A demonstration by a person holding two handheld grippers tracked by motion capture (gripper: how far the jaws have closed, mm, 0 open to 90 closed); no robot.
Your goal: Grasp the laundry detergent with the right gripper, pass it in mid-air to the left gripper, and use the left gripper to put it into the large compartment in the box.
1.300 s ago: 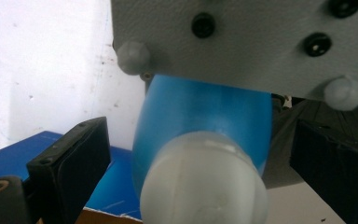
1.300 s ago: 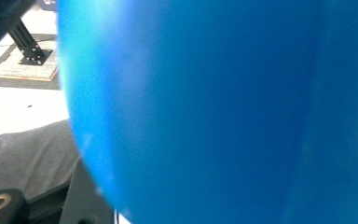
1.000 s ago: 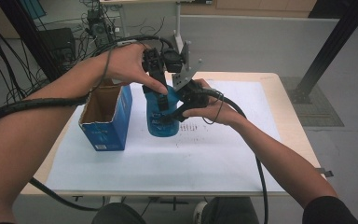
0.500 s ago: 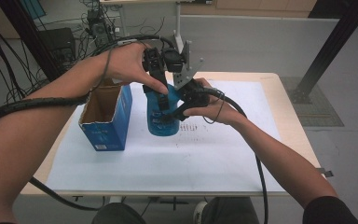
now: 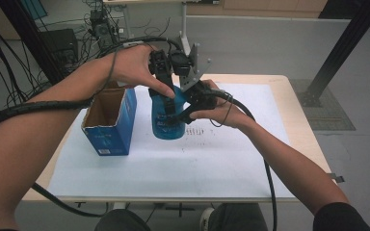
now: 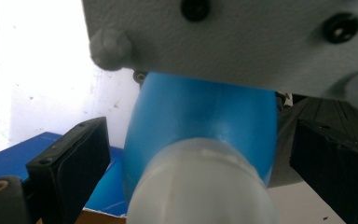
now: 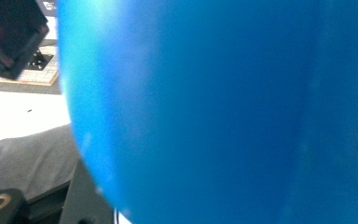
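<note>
The bench [image 5: 289,159] is the biggest thing here, one of it, under a white sheet [image 5: 173,163] with its near corners cut off by the person's forearms. On it sits one open blue box [image 5: 110,120]; its inside is too dark to read. Just right of the box stands one blue bottle [image 5: 166,118], its top hidden in the high view under two hands.

Two grippers. The left hand-held gripper [image 5: 161,72] comes down over the bottle's pale cap [image 6: 200,186]; its jaws stand either side of the neck with a gap showing, so not clamped. The right hand-held gripper [image 5: 185,108] is squeezed onto the bottle's side, and in its own view the blue wall [image 7: 223,112] is a blur so close that the far jaw is hidden.
</note>
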